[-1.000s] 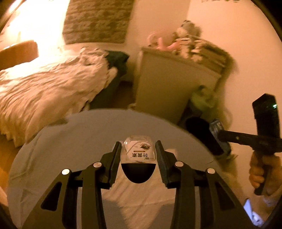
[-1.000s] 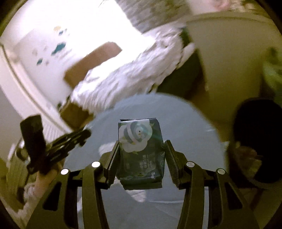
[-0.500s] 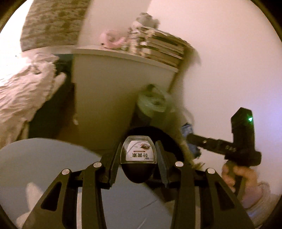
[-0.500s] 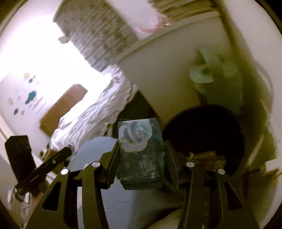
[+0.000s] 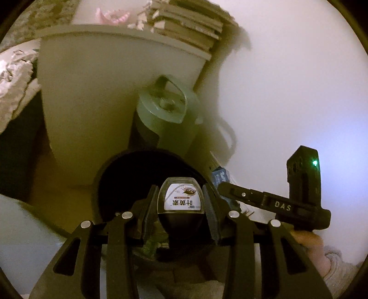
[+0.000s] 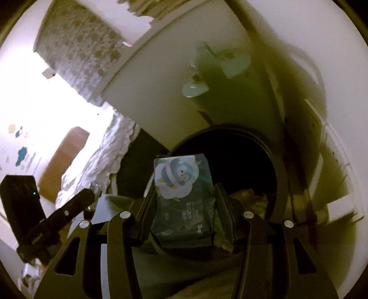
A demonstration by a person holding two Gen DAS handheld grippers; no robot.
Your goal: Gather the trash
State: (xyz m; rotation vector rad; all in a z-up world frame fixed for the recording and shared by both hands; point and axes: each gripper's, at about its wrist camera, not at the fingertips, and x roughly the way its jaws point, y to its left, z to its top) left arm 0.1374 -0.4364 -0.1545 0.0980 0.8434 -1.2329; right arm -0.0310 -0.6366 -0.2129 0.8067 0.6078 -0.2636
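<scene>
Two pieces of trash, one clamped in each gripper, both above the dark mouth of a round black bin [image 5: 119, 184].

Left gripper [image 5: 180, 202]: fingers [image 5: 147, 209] closed against the sides of a small clear bottle [image 5: 180, 200] with a white label and dark liquid in its lower half. Bottle held lengthwise between the pads, its label end forward, over the near rim of the bin.

Right gripper [image 6: 182, 207]: fingers [image 6: 224, 214] pressed on both sides of a dark green soft pack [image 6: 184, 197] bearing a white penguin sticker. Pack upright between the pads, its top over the bin [image 6: 253, 147] opening. Crumpled brownish scraps [image 6: 248, 195] visible low inside the bin, just right of the pack.

Seen from the left wrist: the other gripper [image 5: 276, 204] at the right edge, marked "DAS", a green light on its rear block, tip reaching toward the bin's right rim; a hand [image 5: 310, 243] with a pale sleeve below it. Seen from the right wrist: the other gripper [image 6: 57, 214] at the lower left, the clear bottle's end showing at its tip.

Behind the bin, touching or just beside its far rim: a pale cabinet [image 5: 96, 96]. Between cabinet and white wall [image 5: 287, 80]: a green canister-like object [image 5: 165, 115] with a handle. On the cabinet's top: stacked books [image 5: 191, 25] and something pink [image 5: 112, 17]. Rumpled white bedding [image 6: 96, 161] beyond the cabinet's left side, blurred.
</scene>
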